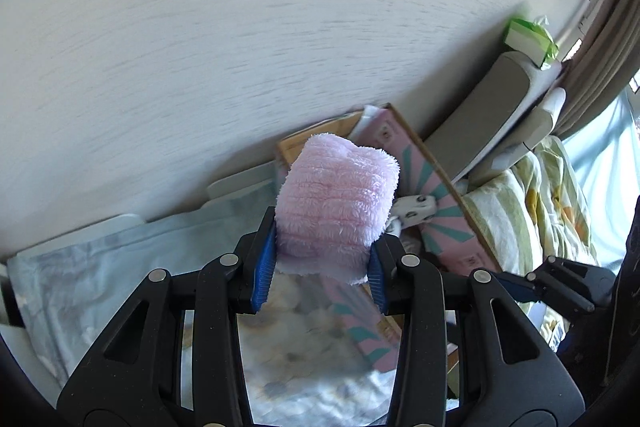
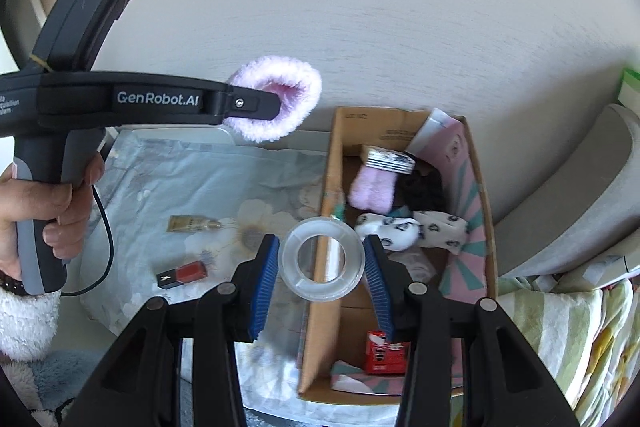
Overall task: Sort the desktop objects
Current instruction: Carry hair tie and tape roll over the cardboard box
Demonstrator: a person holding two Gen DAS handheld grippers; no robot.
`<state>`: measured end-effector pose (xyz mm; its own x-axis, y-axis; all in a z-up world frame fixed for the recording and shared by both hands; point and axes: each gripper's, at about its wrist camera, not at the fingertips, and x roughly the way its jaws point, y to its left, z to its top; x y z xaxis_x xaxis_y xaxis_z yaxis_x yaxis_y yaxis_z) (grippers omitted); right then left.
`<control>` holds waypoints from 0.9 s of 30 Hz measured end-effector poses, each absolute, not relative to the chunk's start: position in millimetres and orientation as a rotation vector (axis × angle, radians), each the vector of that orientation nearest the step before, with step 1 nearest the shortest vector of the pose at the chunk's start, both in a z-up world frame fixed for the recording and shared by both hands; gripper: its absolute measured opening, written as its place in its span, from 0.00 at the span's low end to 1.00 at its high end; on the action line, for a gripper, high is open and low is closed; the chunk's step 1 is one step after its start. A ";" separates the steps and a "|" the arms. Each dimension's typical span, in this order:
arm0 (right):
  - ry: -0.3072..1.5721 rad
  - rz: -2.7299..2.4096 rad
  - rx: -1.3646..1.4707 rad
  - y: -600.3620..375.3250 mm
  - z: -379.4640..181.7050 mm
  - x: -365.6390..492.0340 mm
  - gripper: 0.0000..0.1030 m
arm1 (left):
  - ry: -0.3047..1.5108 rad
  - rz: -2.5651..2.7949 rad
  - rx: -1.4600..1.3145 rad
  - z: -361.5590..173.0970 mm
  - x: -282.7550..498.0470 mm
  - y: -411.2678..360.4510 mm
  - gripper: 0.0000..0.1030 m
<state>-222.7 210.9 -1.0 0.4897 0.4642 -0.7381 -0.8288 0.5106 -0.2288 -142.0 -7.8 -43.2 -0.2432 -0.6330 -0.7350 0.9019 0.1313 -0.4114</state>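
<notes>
The left gripper (image 1: 322, 259) is clenched on a fluffy pink sock (image 1: 338, 203), its blue pads pressing the sock's lower part from both sides while the rest stands up beyond the fingertips. In the right wrist view the same sock (image 2: 276, 103) shows its open cuff at the tip of the left gripper, held in the air in front of the pale wall (image 2: 400, 7) and above the far edge of the surface. A hand (image 2: 44, 211) with a fleecy white sleeve (image 2: 24, 323) grips that tool's handle. The right gripper (image 2: 322, 259) is grasping a clear tape roll (image 2: 321, 259) between its blue pads, the roll's hole facing the camera, hanging over the near left wall of a cardboard box (image 2: 320, 307). Inside the box lie a pink fuzzy item with a striped band (image 2: 374, 183), something black (image 2: 424, 191), white patterned socks (image 2: 412, 229) and a small red packet (image 2: 384, 351). To the left of the box, on a pale blue floral cloth (image 2: 180, 179), rest a small gold tube (image 2: 192, 223) and a red lipstick (image 2: 182, 274), well apart from each other. A striped quilt (image 2: 560, 327) lies to the right of the box.
</notes>
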 end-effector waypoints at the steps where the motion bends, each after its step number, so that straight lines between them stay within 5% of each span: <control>1: 0.672 0.847 -0.625 208.4 -1.4 -217.9 0.39 | 1.069 -1.496 0.348 -43.1 -147.7 -15.5 0.35; 27: 0.820 0.891 -0.702 198.1 -46.0 -146.8 0.39 | 1.159 -1.423 0.527 -93.3 -202.5 -99.3 0.35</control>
<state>-146.8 198.1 -46.0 0.3785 0.3833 -0.8425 -0.8712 0.4549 -0.1845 -202.5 -99.3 -93.3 -0.2312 -0.4798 -0.8464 0.9259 0.1585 -0.3428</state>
